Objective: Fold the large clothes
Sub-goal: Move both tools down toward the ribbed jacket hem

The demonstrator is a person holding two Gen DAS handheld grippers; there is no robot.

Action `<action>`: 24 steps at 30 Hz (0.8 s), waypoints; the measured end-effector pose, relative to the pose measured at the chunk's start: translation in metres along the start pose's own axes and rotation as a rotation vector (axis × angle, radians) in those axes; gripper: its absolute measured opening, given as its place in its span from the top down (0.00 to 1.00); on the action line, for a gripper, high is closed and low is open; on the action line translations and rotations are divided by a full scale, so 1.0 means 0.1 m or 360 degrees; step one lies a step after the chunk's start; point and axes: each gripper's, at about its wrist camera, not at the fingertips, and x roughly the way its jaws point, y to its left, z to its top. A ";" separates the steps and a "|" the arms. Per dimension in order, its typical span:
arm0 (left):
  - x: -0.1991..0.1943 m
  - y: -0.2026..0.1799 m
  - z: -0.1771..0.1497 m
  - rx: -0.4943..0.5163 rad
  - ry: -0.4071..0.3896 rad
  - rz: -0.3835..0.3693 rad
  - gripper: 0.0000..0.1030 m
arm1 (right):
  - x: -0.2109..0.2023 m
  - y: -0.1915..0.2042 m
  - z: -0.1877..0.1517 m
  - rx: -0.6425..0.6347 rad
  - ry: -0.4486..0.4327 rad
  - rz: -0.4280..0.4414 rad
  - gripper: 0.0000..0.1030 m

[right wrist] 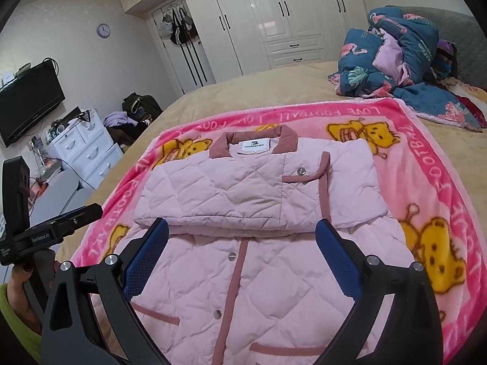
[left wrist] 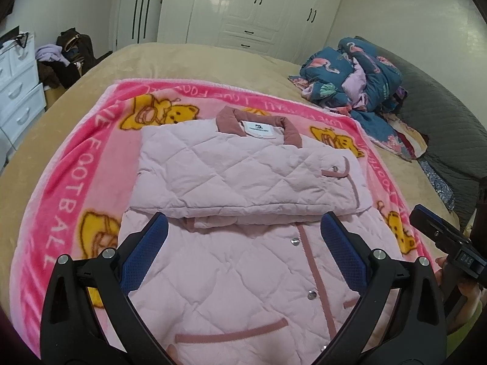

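A pale pink quilted jacket with dusty-rose trim and collar lies face up on a pink blanket. Both sleeves are folded across the chest into a padded band. My left gripper hovers open above the jacket's lower half, its blue pads wide apart and empty. My right gripper is open too, over the same area, holding nothing. In the left wrist view the right gripper's body shows at the right edge. The left gripper's body shows at the left of the right wrist view.
The blanket lies on a tan bed. A heap of blue flowered bedding sits at the far right. White drawers and piled clothes stand left of the bed, with a white wardrobe behind.
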 end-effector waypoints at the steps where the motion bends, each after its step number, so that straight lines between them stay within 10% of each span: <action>1: -0.02 -0.01 -0.01 0.0003 0.0001 -0.0007 0.09 | -0.03 0.00 -0.02 -0.0004 0.0000 0.0000 0.06; 24: -0.28 0.00 -0.60 0.0050 0.0037 0.0015 0.09 | -0.45 -0.14 -0.51 -0.0038 0.0035 -0.0056 0.04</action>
